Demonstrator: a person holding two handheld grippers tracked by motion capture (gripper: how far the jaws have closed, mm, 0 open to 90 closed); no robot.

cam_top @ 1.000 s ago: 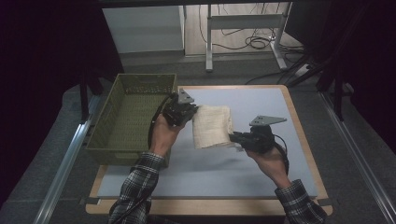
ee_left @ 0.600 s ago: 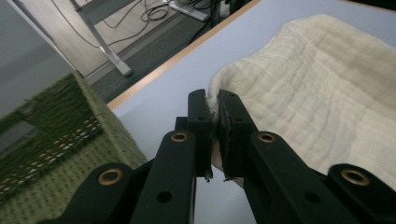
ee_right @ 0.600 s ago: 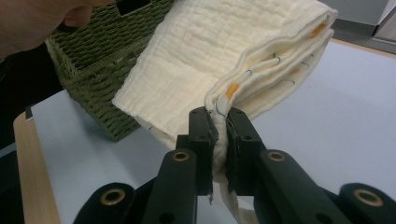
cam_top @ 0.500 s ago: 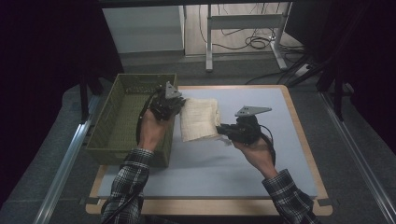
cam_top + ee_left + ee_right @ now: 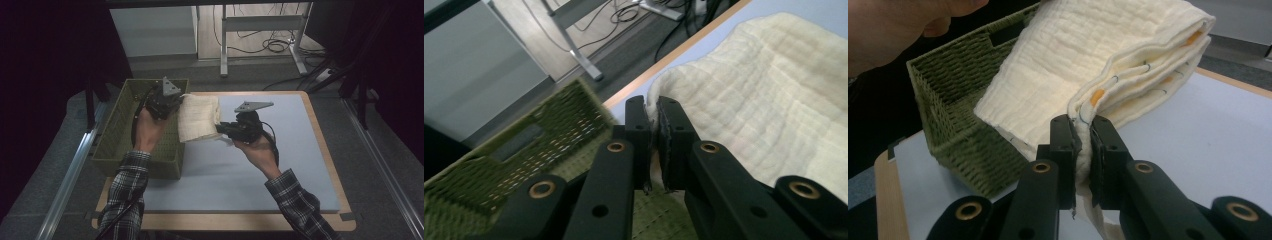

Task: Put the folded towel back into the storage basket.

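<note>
Folded cream towel (image 5: 199, 119), waffle-textured with stitched edges, hangs centre frame in the high view, above the right rim of the green woven basket (image 5: 120, 131) and the blue mat (image 5: 280, 165). Left gripper (image 5: 176, 104) is clamped on its upper-left edge. Right gripper (image 5: 220, 129) pinches the layered lower-right corner. Basket weave is coarse and the walls are rectangular.

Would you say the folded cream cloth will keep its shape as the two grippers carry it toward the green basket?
Probably not rigidly: the folded cloth looks soft and quilted, sagging between the left gripper and right gripper. Its stacked layers may splay, since the edges already gape. It seems light, as pinches at two edges hold it.
</note>
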